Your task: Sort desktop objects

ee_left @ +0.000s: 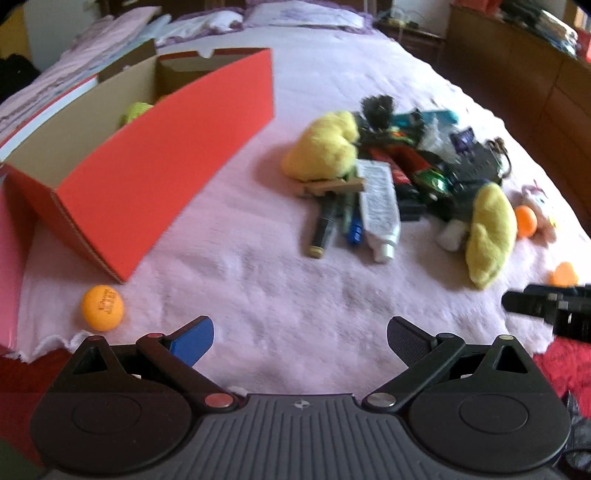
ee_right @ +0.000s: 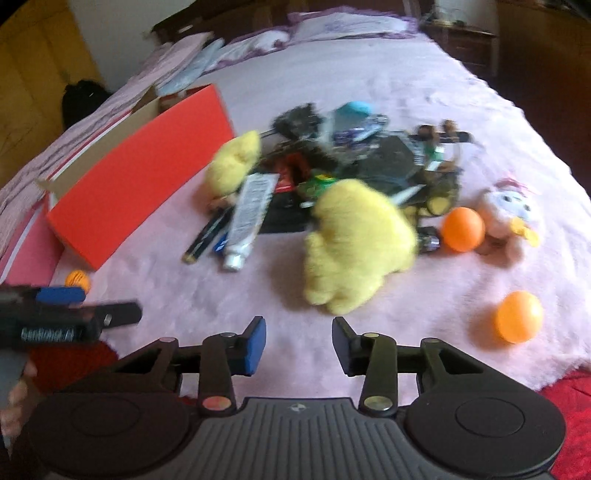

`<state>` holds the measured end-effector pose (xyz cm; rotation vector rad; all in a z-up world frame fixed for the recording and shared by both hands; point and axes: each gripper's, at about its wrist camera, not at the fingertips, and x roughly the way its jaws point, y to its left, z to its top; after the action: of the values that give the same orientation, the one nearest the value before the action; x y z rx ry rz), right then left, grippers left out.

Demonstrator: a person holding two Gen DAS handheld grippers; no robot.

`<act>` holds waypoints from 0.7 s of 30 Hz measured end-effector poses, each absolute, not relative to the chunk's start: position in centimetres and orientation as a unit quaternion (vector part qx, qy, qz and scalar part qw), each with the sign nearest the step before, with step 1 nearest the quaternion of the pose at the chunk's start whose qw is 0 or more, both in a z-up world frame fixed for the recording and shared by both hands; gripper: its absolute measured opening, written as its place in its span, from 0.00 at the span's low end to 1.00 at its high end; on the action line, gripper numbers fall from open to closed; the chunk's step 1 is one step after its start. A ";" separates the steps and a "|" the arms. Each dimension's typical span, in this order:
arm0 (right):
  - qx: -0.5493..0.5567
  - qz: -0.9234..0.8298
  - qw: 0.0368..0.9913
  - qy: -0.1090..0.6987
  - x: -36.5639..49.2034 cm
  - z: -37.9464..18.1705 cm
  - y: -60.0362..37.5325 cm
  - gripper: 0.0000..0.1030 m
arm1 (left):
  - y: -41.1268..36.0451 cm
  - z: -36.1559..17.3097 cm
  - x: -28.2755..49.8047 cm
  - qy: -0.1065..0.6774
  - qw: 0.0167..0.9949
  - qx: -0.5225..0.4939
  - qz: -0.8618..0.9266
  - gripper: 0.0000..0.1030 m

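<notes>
A pile of small objects lies on a pink blanket (ee_left: 258,280): two yellow plush toys (ee_left: 325,147) (ee_right: 354,251), a white tube (ee_left: 380,206), pens (ee_left: 325,225) and dark packets. An open red cardboard box (ee_left: 159,162) stands to the left, with a yellow-green item (ee_left: 136,110) inside. Orange balls lie loose (ee_left: 102,307) (ee_right: 463,229) (ee_right: 519,316). My left gripper (ee_left: 301,338) is open and empty above the blanket's near edge. My right gripper (ee_right: 299,341) is open and empty, just short of the nearer yellow plush.
A white and pink plush doll (ee_right: 509,214) lies right of the pile. The right gripper shows at the right edge of the left wrist view (ee_left: 546,302). Pillows (ee_left: 303,14) lie at the bed's head. Wooden furniture (ee_left: 517,55) stands at right.
</notes>
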<state>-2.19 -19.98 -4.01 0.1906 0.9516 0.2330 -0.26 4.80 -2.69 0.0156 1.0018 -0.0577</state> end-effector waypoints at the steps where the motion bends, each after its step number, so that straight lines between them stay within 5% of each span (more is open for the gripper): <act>1: 0.097 0.103 0.879 0.456 -2.1 -4.1 -20.6 0.37 | 4.5 -2.8 -0.3 0.482 0.876 0.011 -0.031 0.98; 21: 0.277 0.031 0.851 0.445 8.8 -4.1 -27.3 0.30 | 3.4 -3.3 0.2 0.496 0.867 0.028 -0.035 0.98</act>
<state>8.80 -27.35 -4.12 0.5841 0.9376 0.0661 0.16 3.43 -3.28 0.0596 1.0376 -0.0734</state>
